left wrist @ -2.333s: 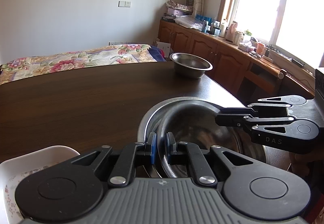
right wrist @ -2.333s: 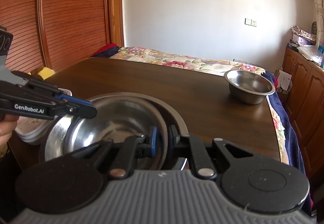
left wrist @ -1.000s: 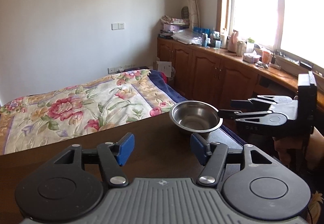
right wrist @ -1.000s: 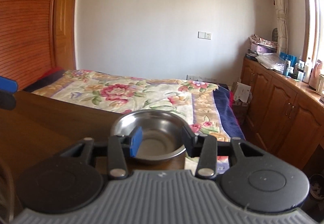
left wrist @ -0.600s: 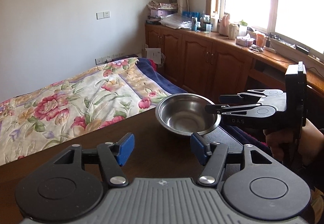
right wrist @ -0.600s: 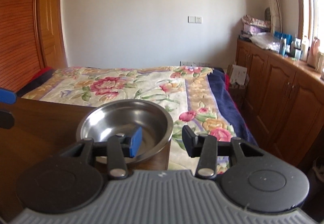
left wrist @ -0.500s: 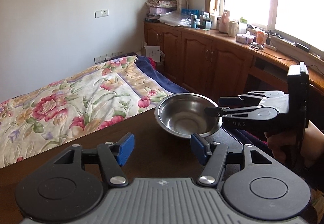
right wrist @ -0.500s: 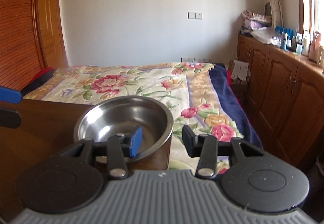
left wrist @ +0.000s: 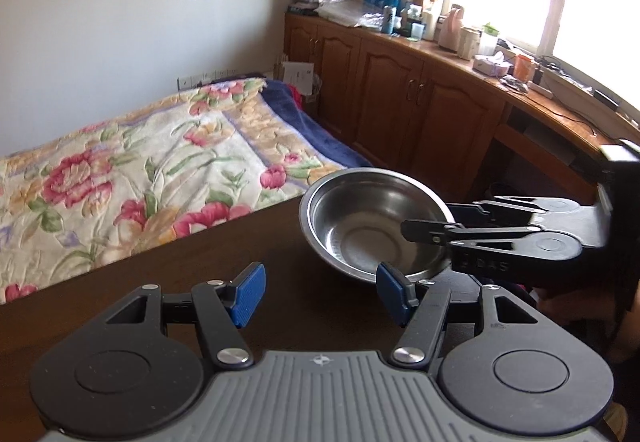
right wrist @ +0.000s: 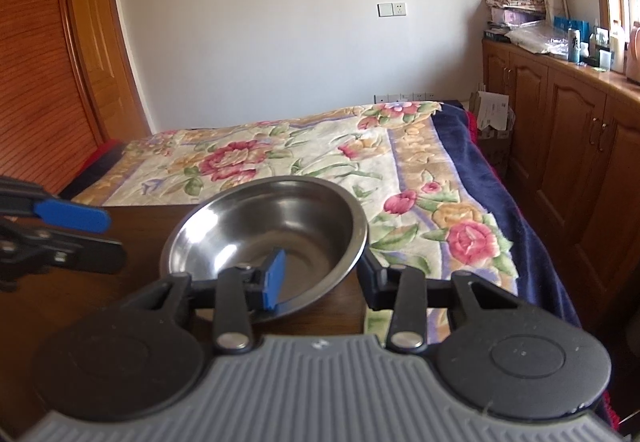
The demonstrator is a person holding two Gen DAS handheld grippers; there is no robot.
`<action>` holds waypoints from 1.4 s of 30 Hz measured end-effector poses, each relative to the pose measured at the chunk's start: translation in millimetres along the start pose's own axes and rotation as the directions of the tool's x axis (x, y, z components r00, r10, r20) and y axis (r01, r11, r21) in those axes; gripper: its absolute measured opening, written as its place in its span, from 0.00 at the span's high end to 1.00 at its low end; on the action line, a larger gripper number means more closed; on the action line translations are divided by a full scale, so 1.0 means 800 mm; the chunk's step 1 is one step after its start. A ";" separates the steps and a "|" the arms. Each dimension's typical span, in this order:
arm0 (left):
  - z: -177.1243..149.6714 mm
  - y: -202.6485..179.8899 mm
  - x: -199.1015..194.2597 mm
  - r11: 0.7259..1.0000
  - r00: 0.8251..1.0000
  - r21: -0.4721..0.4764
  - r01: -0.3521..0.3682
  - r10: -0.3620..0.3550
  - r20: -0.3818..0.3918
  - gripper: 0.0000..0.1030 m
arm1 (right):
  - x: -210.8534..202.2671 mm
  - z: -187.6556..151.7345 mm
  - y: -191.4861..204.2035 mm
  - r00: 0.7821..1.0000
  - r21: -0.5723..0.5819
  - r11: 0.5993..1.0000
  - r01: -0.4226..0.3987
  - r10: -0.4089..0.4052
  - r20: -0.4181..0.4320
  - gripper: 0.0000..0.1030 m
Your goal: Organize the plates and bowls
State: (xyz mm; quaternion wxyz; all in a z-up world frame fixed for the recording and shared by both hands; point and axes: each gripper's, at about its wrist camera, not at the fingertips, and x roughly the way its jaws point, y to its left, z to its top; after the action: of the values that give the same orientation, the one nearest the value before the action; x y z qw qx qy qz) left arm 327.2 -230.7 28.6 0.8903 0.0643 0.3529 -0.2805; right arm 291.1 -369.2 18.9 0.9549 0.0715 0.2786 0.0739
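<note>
A small steel bowl [left wrist: 360,218] [right wrist: 276,226] stands at the far right corner of the dark wooden table [left wrist: 180,282]. My right gripper [right wrist: 320,274] is open and straddles the bowl's near rim, its blue left pad inside the bowl and its right finger outside the wall. In the left wrist view the right gripper [left wrist: 432,218] comes in from the right across that rim. My left gripper [left wrist: 322,292] is open and empty, a short way in front of the bowl and not touching it. It shows at the left edge of the right wrist view as the left gripper [right wrist: 108,236].
The table edge runs just behind the bowl. Beyond it lies a bed with a floral cover [left wrist: 140,162]. Wooden cabinets [left wrist: 420,110] with a cluttered top line the right wall under a bright window. A slatted wooden door [right wrist: 40,82] stands at the left.
Both grippers let go of the large nested bowls, opened and moved to the small bowl at the far corner. The right gripper has since slid its fingers over the bowl's rim.
</note>
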 end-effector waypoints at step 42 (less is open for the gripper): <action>-0.005 0.016 -0.035 0.994 1.000 -0.105 0.017 -0.019 -0.020 0.85 | -0.044 -0.001 0.045 0.999 -0.017 0.999 -0.030 0.030 0.017 0.81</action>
State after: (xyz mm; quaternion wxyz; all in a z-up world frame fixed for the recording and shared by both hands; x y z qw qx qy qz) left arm 315.3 -205.7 43.5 0.8862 0.0170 0.3769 -0.2689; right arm 257.6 -340.4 42.9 0.9566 0.0681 0.2689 0.0899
